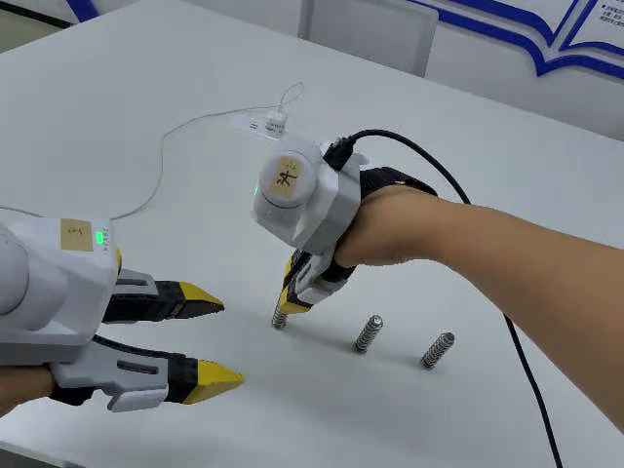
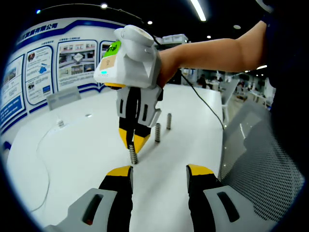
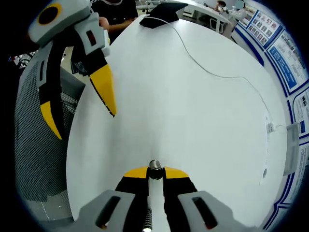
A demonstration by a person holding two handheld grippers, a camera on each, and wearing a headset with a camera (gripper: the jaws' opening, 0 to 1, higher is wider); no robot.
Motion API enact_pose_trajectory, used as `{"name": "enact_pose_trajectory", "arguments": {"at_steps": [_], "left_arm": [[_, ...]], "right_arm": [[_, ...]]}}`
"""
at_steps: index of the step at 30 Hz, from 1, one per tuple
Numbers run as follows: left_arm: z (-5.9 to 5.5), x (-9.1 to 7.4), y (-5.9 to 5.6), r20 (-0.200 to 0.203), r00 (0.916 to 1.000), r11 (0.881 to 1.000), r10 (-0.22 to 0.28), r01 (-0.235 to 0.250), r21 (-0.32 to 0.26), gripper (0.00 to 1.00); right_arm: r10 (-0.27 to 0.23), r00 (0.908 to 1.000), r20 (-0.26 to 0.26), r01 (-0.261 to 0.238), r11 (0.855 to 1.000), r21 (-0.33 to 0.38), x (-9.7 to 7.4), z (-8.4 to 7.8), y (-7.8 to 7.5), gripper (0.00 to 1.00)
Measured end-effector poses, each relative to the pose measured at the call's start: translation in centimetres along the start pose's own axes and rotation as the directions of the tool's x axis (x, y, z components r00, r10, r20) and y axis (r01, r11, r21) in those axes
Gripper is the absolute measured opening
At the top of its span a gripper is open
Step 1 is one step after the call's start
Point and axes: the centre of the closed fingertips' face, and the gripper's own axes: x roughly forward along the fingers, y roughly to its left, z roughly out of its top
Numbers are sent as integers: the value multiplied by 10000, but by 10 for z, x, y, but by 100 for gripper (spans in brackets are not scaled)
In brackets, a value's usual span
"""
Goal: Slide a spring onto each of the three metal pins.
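while the middle spring point(image 1: 368, 333) and the far spring point(image 1: 438, 349) are standing upright, done by the look of it, i'm pointing the right gripper point(image 1: 286, 307) straight down to seat the third spring point(image 1: 280, 318), jaws pinched narrow on its top coils, right between the yellow tips. left gripper point(image 1: 216, 341) is hovering aside, jaws wide, empty.

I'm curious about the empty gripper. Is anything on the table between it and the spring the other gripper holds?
No, nothing visible is in the way. Just bare table lies between the open left gripper and the spring. The right gripper is shut on that spring from above.
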Motion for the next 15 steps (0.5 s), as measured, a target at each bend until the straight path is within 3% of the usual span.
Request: {"name": "enact_pose_trajectory", "arguments": {"at_steps": [15], "left_arm": [[0, 2, 0, -48, 10000, 10000, -17, 17, 24, 46]], "right_arm": [[-147, 9994, 315, 140, 9997, 201, -3, -2, -1, 17]]}}
